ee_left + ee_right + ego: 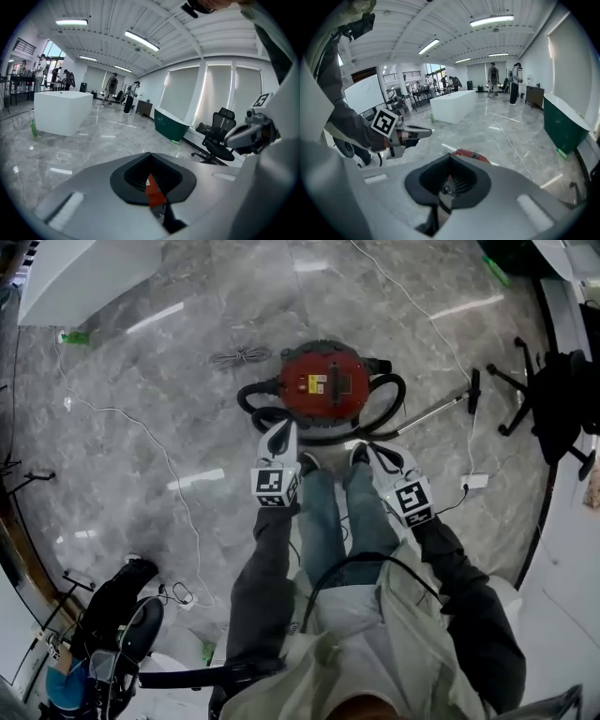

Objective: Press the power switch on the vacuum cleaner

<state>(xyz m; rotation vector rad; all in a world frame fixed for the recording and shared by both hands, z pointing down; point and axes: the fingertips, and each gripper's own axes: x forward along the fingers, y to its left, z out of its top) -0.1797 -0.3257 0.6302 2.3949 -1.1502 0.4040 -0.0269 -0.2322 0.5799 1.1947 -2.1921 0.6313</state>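
A round red vacuum cleaner (321, 382) with a yellow label on top stands on the grey marble floor just ahead of the person's feet. I cannot pick out its power switch. My left gripper (279, 441) hangs over the vacuum's near left rim, jaws closed together and empty. My right gripper (373, 456) hovers beside the near right rim, also shut and empty. In the left gripper view a strip of the red vacuum (153, 190) shows through the notch of the left gripper (151, 157). In the right gripper view the vacuum (472, 155) peeks over the right gripper (450, 158).
A black hose (392, 401) loops round the vacuum, and a metal wand (437, 411) lies to the right. A coiled cord (241, 356) lies behind it. There is a power strip (474, 481), an office chair (551, 401), a white counter (84, 277) and bags (122, 615) at lower left.
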